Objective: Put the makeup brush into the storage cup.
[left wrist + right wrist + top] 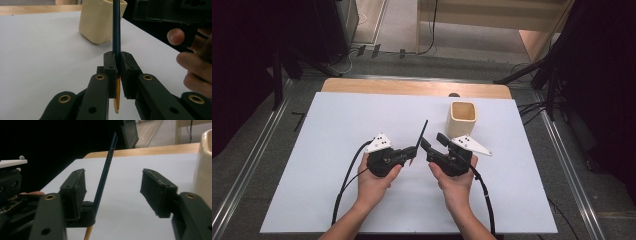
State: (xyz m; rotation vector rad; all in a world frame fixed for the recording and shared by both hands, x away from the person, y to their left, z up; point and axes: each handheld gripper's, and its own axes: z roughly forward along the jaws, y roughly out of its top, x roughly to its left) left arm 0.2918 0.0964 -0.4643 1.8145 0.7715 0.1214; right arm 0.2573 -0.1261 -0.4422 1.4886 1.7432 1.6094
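A dark blue pencil (422, 133) stands tilted between the two grippers, its wooden sharpened end (116, 100) pointing down. My left gripper (414, 150) is shut on the pencil's lower part; in the left gripper view the jaws (118, 62) pinch the shaft (116, 32). My right gripper (433, 141) is open just right of the pencil. In the right gripper view the pencil (106, 172) rises next to the left finger (75, 187), with a wide gap to the right finger (157, 192). A cream square cup (462, 119) stands upright just beyond the right gripper.
A white sheet (337, 150) covers the table, with the wooden edge (412, 87) at the back. Metal rails (257, 160) run along both sides. Cables trail from each gripper toward the front edge. Dark stands flank the table.
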